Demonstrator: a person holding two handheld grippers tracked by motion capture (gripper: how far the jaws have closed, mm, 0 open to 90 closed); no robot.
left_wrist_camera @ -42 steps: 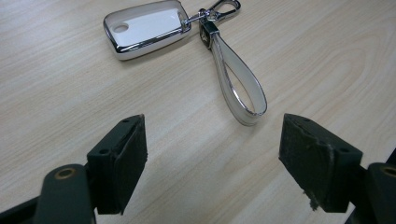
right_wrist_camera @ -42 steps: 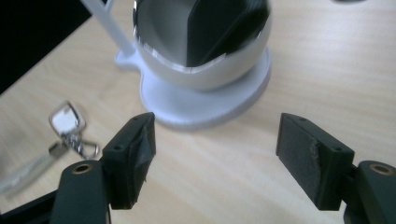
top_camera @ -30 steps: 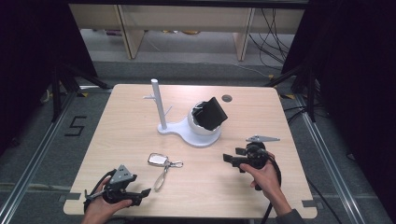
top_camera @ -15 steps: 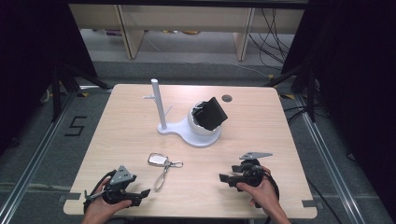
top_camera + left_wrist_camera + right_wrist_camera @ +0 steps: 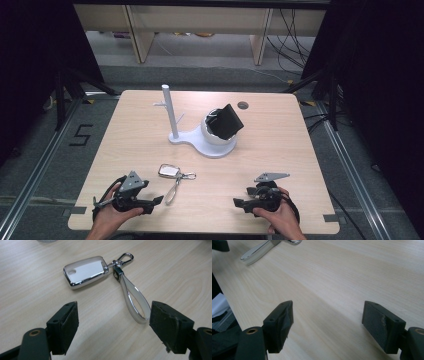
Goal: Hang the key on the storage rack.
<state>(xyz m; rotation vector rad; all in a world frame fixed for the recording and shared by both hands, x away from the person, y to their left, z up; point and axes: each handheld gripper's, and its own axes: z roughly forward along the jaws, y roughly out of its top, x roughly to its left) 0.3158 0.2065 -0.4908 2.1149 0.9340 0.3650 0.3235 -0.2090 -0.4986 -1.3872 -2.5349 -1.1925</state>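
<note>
worktop (image 5: pixel 280 150): light wood, seen from above; a small round hole (image 5: pixel 243 105) near the far edge.
left gripper (image 5: pixel 150 205): near-left of the worktop, held in the person's left hand (image 5: pixel 112 217), low over the wood. jaws spread wide, nothing between them.
right gripper (image 5: pixel 239 202): near-right, held in the right hand (image 5: pixel 280 217), jaws wide apart and empty; bare wood between them in the right gripper view.
key fob (image 5: pixel 83 271): silver-rimmed, white face, lying flat just ahead of the left gripper, in the high view between the two grippers but nearer the left one.
clip (image 5: pixel 124 258): metal snap hook at the fob's end.
strap loop (image 5: pixel 133 302): pale loop running from the clip toward the left gripper; its end lies just beside one jaw pad, can't tell if touching.
white stand (image 5: pixel 200 140): mid-worktop, flat base with upright post (image 5: pixel 169 110) with small pegs.
black object (image 5: pixel 227 121): boxy, tilted, sitting in the stand's round cup; can't tell what it is.
floor: grey, "5" mark (image 5: pixel 80 135) left of the worktop.
</note>
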